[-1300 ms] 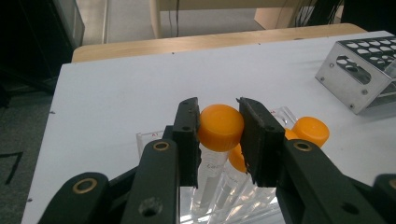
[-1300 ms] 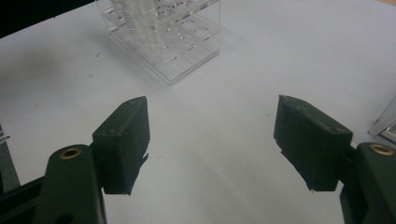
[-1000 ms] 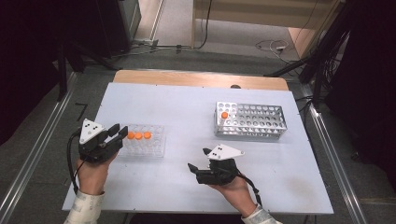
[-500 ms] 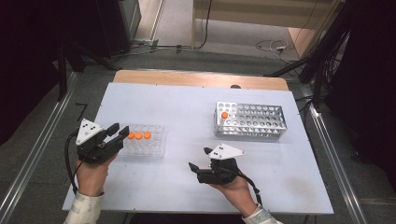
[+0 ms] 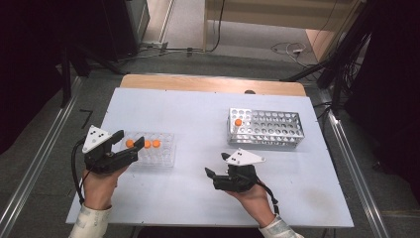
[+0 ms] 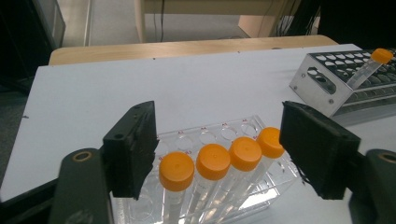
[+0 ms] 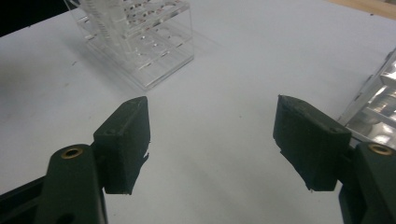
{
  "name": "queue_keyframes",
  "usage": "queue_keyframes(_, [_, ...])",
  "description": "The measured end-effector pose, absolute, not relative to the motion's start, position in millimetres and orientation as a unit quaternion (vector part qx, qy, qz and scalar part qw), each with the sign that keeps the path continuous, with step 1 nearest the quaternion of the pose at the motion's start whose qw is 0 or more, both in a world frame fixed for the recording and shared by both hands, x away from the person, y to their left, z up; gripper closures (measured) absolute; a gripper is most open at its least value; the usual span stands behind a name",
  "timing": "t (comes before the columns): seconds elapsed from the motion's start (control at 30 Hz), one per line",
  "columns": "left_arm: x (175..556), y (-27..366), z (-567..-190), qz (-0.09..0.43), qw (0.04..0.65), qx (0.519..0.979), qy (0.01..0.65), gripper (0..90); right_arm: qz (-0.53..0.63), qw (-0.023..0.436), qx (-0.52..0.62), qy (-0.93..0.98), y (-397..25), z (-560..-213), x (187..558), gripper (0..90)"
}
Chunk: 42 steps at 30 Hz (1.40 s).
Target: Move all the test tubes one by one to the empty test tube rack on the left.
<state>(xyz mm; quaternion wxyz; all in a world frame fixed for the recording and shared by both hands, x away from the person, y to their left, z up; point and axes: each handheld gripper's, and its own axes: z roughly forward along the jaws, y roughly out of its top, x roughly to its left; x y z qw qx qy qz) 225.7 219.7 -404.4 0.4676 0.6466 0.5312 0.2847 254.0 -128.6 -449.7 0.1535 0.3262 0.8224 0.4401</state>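
Note:
A clear plastic rack (image 5: pixel 159 154) on the left of the table holds a row of orange-capped tubes (image 6: pixel 213 161). My left gripper (image 5: pixel 128 144) is open at the rack's left end, and the leftmost orange cap (image 5: pixel 130 143) lies between its jaws without touching them. In the left gripper view the jaws of the left gripper (image 6: pixel 219 128) stand wide on either side of the tube row. My right gripper (image 5: pixel 210 175) rests open near the front middle of the table, holding nothing. A metal rack (image 5: pixel 270 130) at the right holds one tilted orange-capped tube (image 5: pixel 238 122).
In the right gripper view the right gripper (image 7: pixel 212 114) faces bare white table, with the clear rack (image 7: pixel 144 37) ahead to the left and the metal rack (image 7: pixel 378 109) at the right edge. A wooden strip (image 5: pixel 213 84) runs along the table's far edge.
My left gripper has edged slightly right toward the clear rack, so the leftmost cap now shows between its jaws. The right gripper has not moved.

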Motion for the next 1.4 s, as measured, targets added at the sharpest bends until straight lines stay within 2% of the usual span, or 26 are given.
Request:
queue_keyframes(0.57, [223.7,218.8,-402.2,0.293,0.472,0.641,0.531,25.1,0.442,0.209,0.383,0.784,-148.7,-441.0,282.4,27.4])
queue_keyframes(0.93, [224.0,219.1,-401.8,0.294,0.474,0.638,0.531,25.2,0.436,0.245,0.451,0.739,-163.2,-439.2,316.4,29.0])
queue_keyframes(1.13, [224.5,220.4,-401.7,0.294,0.474,0.637,0.531,25.2,0.434,0.263,0.459,0.729,-164.1,-445.7,330.7,39.0])
queue_keyframes(1.4, [225.2,218.7,-402.5,0.294,0.473,0.639,0.531,25.2,0.435,0.263,0.459,0.729,-160.2,-453.8,342.0,54.9])
